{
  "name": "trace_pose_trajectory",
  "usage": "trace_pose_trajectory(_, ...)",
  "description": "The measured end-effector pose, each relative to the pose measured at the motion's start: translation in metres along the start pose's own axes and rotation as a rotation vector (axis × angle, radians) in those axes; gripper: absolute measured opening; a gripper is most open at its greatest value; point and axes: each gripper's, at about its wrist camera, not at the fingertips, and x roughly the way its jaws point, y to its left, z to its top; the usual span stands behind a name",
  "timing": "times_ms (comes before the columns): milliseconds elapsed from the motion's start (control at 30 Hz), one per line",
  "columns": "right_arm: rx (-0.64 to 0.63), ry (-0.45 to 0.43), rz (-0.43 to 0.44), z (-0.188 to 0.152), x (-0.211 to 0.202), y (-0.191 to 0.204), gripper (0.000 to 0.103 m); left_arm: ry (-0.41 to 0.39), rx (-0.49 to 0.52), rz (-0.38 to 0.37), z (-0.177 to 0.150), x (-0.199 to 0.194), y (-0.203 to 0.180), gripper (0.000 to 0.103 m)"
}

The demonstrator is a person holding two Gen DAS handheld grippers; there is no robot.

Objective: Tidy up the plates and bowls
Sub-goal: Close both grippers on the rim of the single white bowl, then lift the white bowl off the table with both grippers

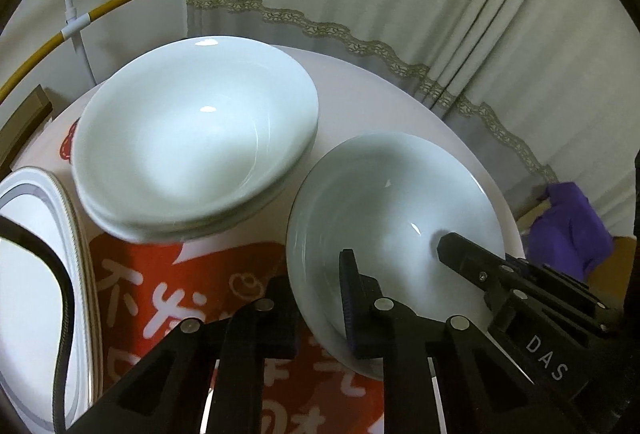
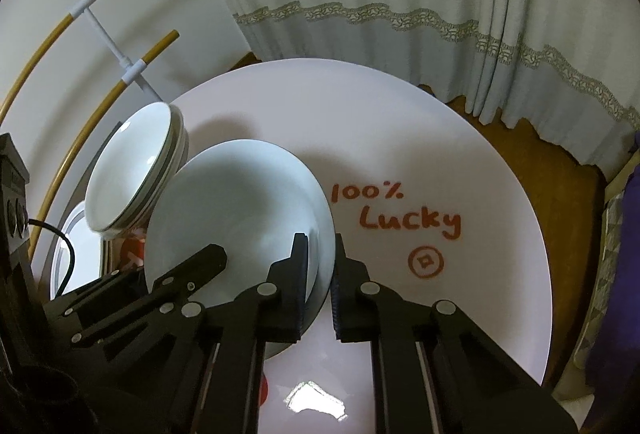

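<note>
In the left wrist view the left gripper (image 1: 316, 294) straddles the near rim of a single white bowl (image 1: 384, 202), one finger inside and one outside, evidently to pinch the wall for lifting; whether the pads actually press the rim I cannot tell. The right gripper (image 1: 460, 254) reaches into the same bowl from the opposite side. Just beside it, rims nearly touching, stands a stack of bowls (image 1: 192, 138) with about three nested rims showing, presumably the destination. At the left edge lie banded plates (image 1: 36, 274), at least two, on the round white table (image 1: 380, 94). In the right wrist view the right gripper (image 2: 322, 258) is closed narrow on the bowl's (image 2: 240, 202) right rim, a finger on each face, so both tools share the load. The stack (image 2: 128, 170) sits behind it, three rims countable.
</note>
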Motion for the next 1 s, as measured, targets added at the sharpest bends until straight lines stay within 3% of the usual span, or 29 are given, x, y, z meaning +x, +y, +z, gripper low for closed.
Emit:
trace_pose_trajectory(367,-0.03,-0.066,-0.011,-0.02,-0.063,0.022,0.01,-0.07,0.025,-0.058,-0.022,-0.073,0.014,0.013)
trace_pose_trajectory(633,-0.08,-0.138,-0.022,-0.009,-0.106,0.056,0.01,-0.137,0.012,-0.087,-0.031,-0.132,0.05,0.013)
trace_pose_trajectory(1000,-0.119,-0.135,0.021,0.021,-0.086,0.099,0.011,-0.176,-0.022,-0.019,-0.002,-0.157,0.104,0.012)
